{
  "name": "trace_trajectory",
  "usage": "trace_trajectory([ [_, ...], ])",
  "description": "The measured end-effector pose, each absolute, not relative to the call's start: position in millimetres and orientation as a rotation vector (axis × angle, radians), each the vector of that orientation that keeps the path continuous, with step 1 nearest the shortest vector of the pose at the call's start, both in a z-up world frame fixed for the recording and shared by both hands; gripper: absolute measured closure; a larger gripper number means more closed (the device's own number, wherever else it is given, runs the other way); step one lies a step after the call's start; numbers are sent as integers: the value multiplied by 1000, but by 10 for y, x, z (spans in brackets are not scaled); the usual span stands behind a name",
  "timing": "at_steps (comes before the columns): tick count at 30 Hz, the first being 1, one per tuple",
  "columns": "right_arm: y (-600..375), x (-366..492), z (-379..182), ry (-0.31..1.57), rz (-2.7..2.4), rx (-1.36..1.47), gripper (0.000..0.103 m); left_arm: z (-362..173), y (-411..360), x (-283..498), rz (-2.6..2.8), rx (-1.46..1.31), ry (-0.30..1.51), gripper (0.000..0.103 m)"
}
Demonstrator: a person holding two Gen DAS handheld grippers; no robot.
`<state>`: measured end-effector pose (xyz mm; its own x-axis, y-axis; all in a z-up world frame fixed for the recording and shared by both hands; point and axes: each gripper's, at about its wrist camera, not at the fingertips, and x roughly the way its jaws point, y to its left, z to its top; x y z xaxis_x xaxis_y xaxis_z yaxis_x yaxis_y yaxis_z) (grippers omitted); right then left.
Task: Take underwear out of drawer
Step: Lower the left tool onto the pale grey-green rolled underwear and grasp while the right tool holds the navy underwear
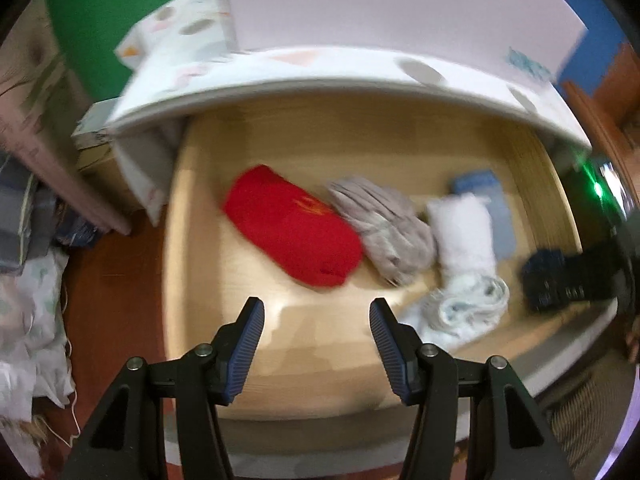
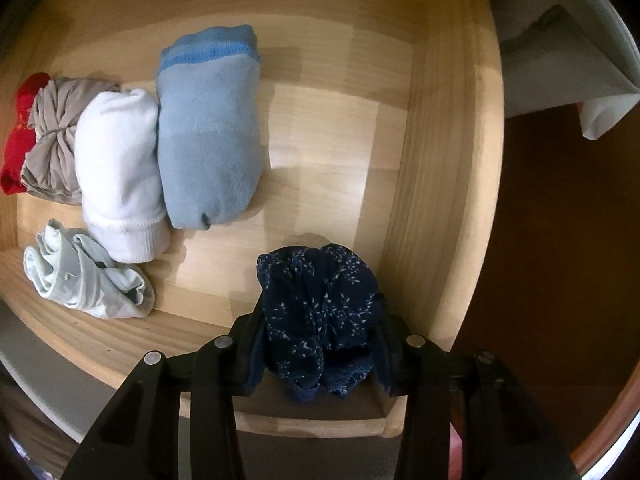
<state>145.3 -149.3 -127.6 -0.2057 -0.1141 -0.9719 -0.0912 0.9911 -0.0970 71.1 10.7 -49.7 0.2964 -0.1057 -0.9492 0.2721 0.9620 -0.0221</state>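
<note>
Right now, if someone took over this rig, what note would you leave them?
Right tool: shut on the navy underwear, over the drawer's front right corner.
Left tool: open, nothing in it, over the drawer's front.
Lying in the drawer: red roll, grey roll, white roll, blue roll, pale crumpled piece.
Done: navy piece gripped.
Left: carry it out of the drawer and set it down; the pale piece may be next.

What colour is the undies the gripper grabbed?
Dark navy underwear with tiny pale sprig patterns, best in the right wrist view.
</note>
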Motion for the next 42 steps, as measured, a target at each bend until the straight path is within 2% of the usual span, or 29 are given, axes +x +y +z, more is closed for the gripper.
trace_trajectory([
  [10,-1569,1338,-1172,1771,-14,-133,63,-583,-477,591,-325,78,1361,47],
  [16,-1579,1403,-1110,1768,-1,-113,63,-529,-641,716,-287,5,1373,47],
  [22,-1539,1370,-1162,1765,12,-95,63,-751,-702,849,-228,-21,1475,47],
  [27,-1608,1376,-1103,1768,25,-89,63,-701,-778,861,-253,-48,1467,47],
  [42,-1693,1403,-1070,1768,32,-82,63,-1029,-926,869,-238,4,1541,32],
])
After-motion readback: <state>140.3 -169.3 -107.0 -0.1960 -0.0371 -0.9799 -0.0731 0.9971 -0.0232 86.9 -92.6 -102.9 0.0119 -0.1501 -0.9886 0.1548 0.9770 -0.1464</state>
